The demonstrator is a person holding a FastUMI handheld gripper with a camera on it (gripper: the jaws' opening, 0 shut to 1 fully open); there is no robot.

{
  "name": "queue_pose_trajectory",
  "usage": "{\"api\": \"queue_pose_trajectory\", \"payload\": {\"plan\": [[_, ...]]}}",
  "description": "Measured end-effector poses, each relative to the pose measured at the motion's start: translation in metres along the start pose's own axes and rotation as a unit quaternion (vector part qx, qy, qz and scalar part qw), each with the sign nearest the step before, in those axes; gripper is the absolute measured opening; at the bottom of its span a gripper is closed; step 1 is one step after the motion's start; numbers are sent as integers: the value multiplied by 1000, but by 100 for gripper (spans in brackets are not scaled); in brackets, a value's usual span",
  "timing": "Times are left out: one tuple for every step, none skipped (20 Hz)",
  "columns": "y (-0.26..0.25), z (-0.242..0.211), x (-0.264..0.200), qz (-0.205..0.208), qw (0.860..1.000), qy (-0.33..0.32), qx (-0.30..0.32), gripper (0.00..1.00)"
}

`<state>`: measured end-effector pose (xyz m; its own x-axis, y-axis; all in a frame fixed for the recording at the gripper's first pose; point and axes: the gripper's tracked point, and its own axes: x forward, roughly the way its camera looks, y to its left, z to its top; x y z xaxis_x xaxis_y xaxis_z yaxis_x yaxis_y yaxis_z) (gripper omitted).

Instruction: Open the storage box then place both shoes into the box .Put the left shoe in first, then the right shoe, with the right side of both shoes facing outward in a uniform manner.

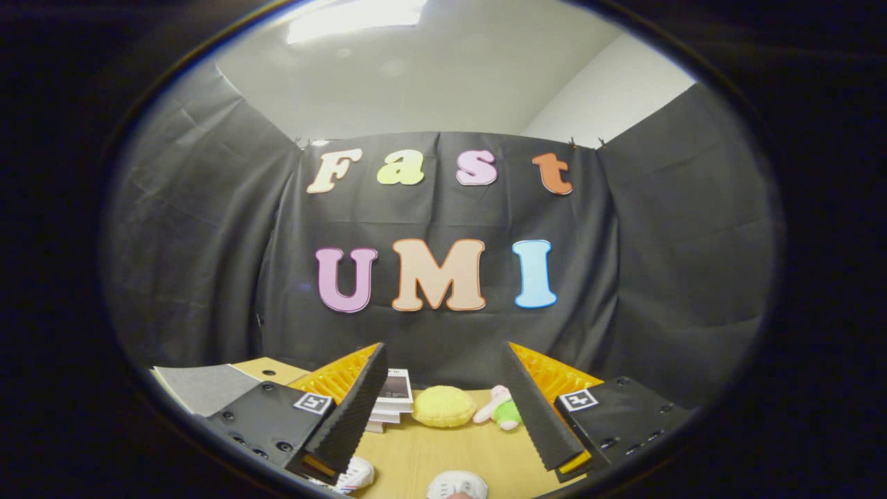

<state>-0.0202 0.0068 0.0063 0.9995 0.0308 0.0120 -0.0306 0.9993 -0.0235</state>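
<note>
The gripper (443,416) hangs with fingers spread wide, holding nothing. Two white shoes (457,484) lie at the near edge of the wooden table (429,450), so neither is boxed yet. Beyond the fingers sit a yellow cushion (444,406), a small plush toy (500,409) and stacked booklets (393,400); a grey panel (204,387) lies at the far-left corner, possibly the storage box.

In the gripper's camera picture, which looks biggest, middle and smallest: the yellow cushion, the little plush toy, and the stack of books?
1. Yellow cushion.
2. Stack of books, partly hidden behind a finger, so its rank is unsure.
3. Plush toy.
The gripper is open, holding nothing.
</note>
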Motion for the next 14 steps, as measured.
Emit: {"api": "queue_pose_trajectory", "payload": {"plan": [[0,0,-2,-2,1000,0,1,100],[-2,1,-4,-5,1000,-2,2,100],[-3,2,-5,-8,1000,-3,4,100],[-2,0,-7,-8,1000,-2,5,100],[-3,-1,-9,-7,1000,0,4,100],[-4,-3,-9,-7,1000,2,2,100],[-4,-4,-10,-7,1000,4,0,100],[-5,-4,-11,-8,1000,5,1,100],[-5,-4,-12,-8,1000,6,3,100],[-3,-5,-13,-6,1000,7,6,100],[-1,-8,-13,-3,1000,11,9,100],[4,-11,-15,4,1000,17,16,100],[13,-13,-16,16,999,24,30,100],[21,-14,-19,26,998,31,47,100]]}}
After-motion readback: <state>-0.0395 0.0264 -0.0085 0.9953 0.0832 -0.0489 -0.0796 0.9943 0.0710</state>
